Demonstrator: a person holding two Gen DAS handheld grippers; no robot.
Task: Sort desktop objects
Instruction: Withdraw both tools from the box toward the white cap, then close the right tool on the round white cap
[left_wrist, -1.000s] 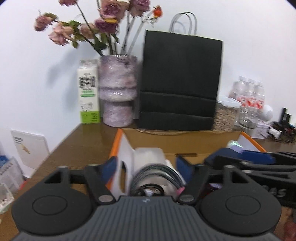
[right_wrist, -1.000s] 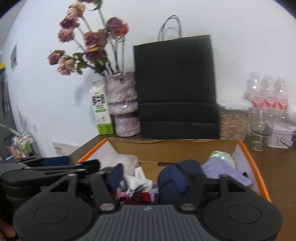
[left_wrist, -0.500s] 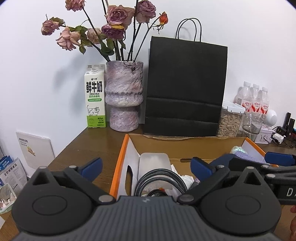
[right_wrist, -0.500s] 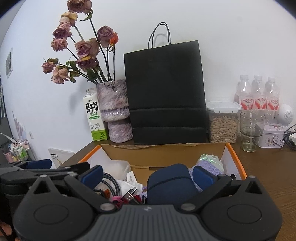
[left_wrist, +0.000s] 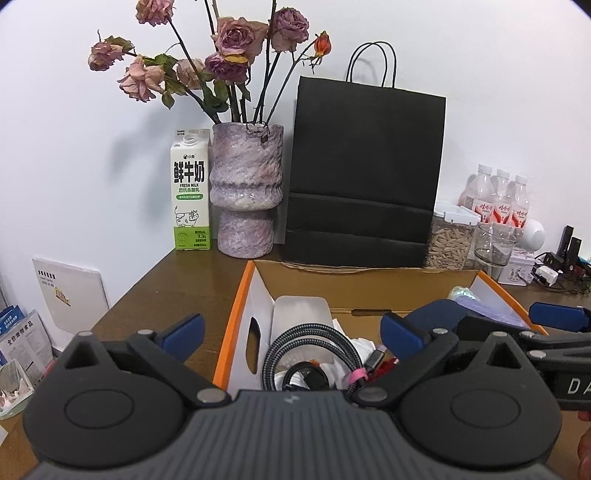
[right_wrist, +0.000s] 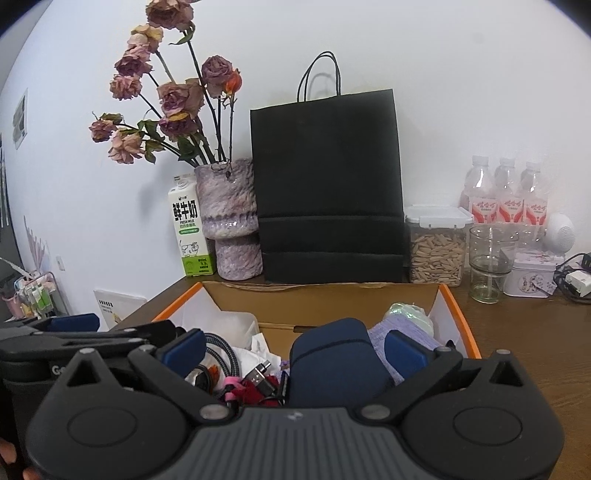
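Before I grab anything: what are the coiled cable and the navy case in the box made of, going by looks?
Coiled cable: a woven fabric jacket, by its black-and-white braided pattern, matte; plug tips look metal. Navy case: smooth, matte, with rounded corners and a seam line, probably a fabric- or leatherette-covered shell; the pictures cannot settle which.

both views are bright, evenly lit and sharp. the roses (left_wrist: 229, 37) cast a soft grey shadow on the wall (left_wrist: 74, 129) toward 8 o'clock. fisheye bending curves the edges, with dark corners.
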